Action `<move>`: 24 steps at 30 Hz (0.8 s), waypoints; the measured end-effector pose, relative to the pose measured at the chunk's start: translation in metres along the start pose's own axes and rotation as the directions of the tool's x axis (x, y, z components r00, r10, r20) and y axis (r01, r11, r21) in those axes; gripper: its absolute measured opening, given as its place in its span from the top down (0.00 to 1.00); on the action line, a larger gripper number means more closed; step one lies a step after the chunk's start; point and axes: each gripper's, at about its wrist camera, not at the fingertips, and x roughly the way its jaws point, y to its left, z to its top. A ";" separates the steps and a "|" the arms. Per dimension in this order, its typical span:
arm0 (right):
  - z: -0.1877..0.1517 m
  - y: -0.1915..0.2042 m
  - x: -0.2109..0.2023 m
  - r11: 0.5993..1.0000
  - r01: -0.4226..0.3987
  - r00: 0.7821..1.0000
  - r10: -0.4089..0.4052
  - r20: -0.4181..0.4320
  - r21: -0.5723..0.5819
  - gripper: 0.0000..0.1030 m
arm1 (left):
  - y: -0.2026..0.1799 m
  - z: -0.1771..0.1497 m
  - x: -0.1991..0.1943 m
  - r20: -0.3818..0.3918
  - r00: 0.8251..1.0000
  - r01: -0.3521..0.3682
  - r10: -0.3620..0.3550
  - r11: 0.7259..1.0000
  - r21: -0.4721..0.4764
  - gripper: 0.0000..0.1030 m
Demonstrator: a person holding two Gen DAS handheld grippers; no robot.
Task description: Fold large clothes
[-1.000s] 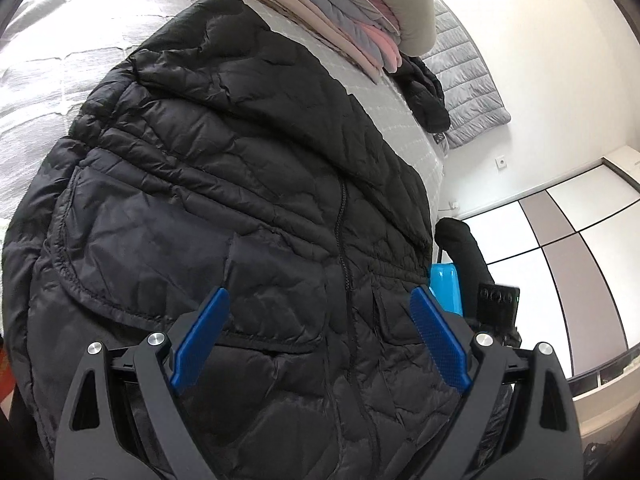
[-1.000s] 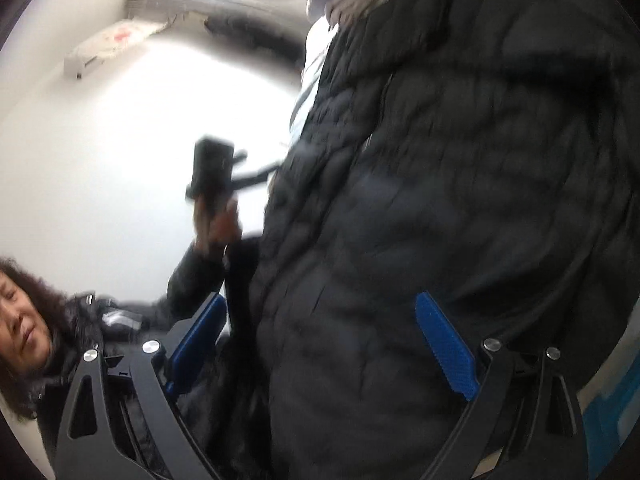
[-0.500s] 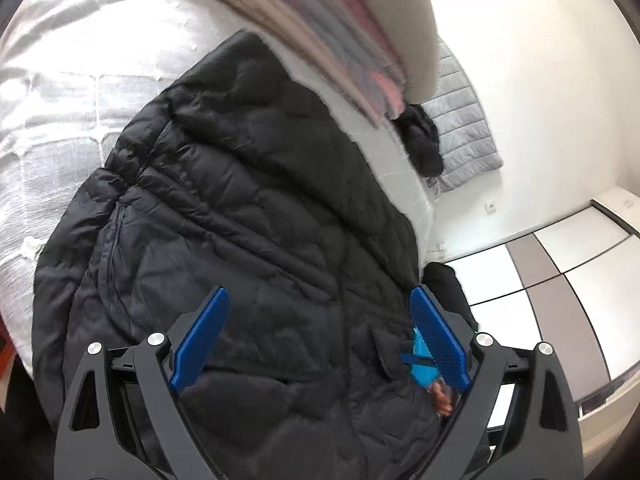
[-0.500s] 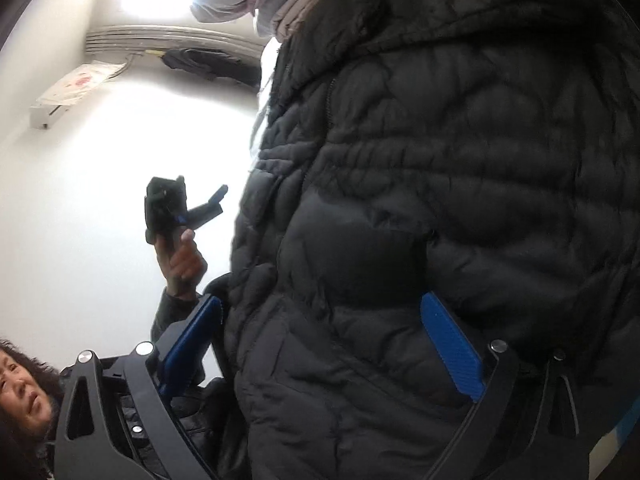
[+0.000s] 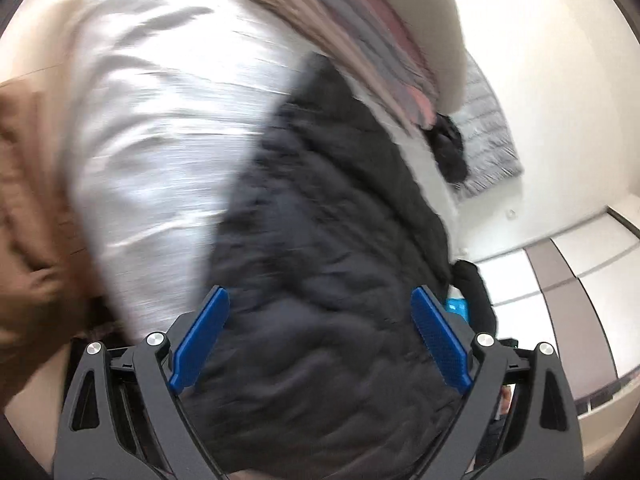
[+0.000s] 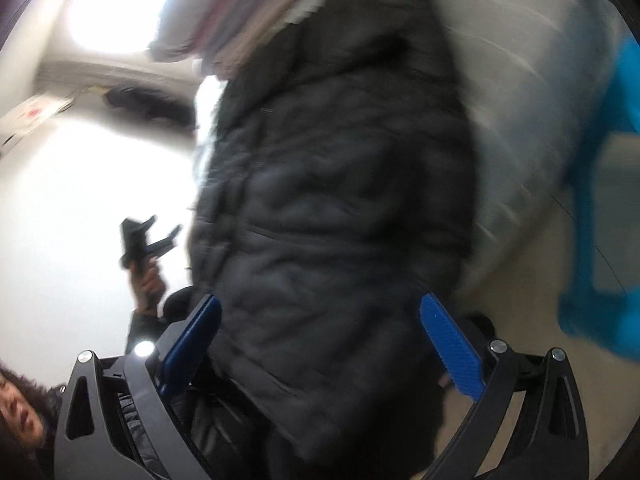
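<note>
My left tongs (image 5: pixel 318 338) and right tongs (image 6: pixel 320 344) both gape, gripping nothing, over the black jacket (image 5: pixel 328 240) lying on the bed (image 5: pixel 160 120). I judge I'm between folds; next I must pinch an edge.

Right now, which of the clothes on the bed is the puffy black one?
The quilted black jacket, spread long on the white bed cover right before the left gripper. The folded pile behind it is pink, grey and tan.
</note>
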 end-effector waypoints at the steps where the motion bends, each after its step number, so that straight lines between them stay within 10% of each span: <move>1: -0.004 -0.009 0.004 1.000 -0.001 1.000 0.001 -0.013 0.023 0.07 | 0.014 -0.001 -0.006 0.001 1.000 -0.017 0.017 1.000 -0.017 0.14; 10: -0.003 -0.041 0.043 0.970 -0.209 0.972 0.220 -0.083 0.125 0.07 | 0.074 -0.033 0.011 -0.103 0.991 -0.100 0.085 0.983 -0.154 0.14; 20: -0.015 -0.018 0.043 0.959 -0.280 0.951 0.284 -0.124 0.053 0.07 | 0.059 -0.080 0.059 -0.195 0.975 0.070 -0.104 0.982 -0.173 0.14; 22: -0.020 -0.010 0.039 0.960 -0.279 0.956 0.280 -0.088 0.025 0.07 | 0.048 -0.090 0.056 -0.184 0.979 0.064 -0.086 0.991 -0.120 0.24; 24: -0.025 -0.003 0.036 0.972 -0.236 0.970 0.236 -0.058 0.001 0.24 | 0.042 -0.093 0.057 -0.193 0.980 0.039 -0.054 0.996 -0.083 0.59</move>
